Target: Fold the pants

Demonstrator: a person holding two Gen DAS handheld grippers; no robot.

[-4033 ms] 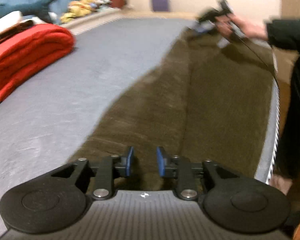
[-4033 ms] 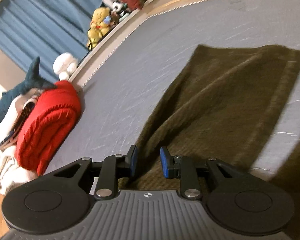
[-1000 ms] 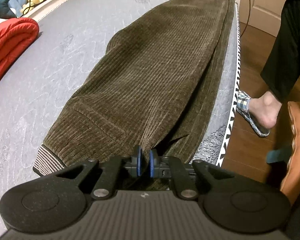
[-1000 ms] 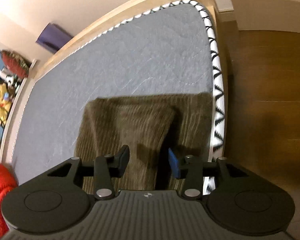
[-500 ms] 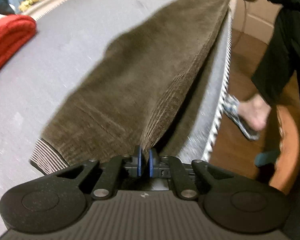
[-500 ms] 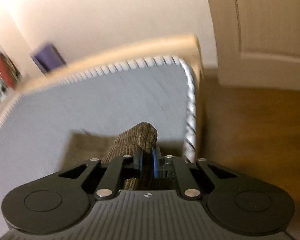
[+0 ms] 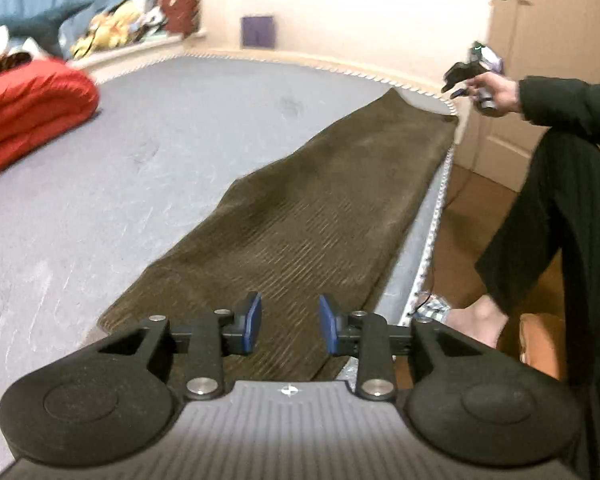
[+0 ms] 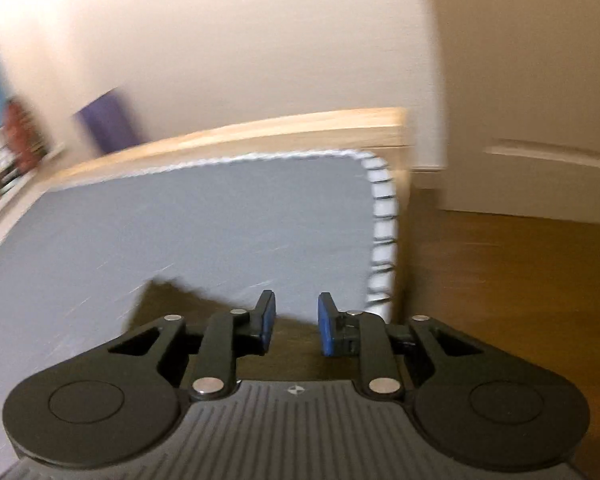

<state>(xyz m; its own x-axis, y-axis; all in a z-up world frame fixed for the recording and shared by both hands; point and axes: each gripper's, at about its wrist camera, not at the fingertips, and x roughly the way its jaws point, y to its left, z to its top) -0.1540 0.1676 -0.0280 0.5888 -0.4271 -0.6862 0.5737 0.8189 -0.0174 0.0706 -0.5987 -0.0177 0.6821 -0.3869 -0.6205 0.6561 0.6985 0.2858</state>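
- Now the brown corduroy pants lie flat as one long strip on the grey quilted mattress, along its right edge w/ white zigzag trim – legs look stacked lengthwise, prob. so the next fold can go end to end.
- Left gripper: blue-padded fingers opening, nothing pinched; cloth lies below the gap, not between the pads.
- Right gripper: fingers opening too, empty, above the pants' far end near the mattress corner.
- Red folded quilt sits well apart, no obstruction.
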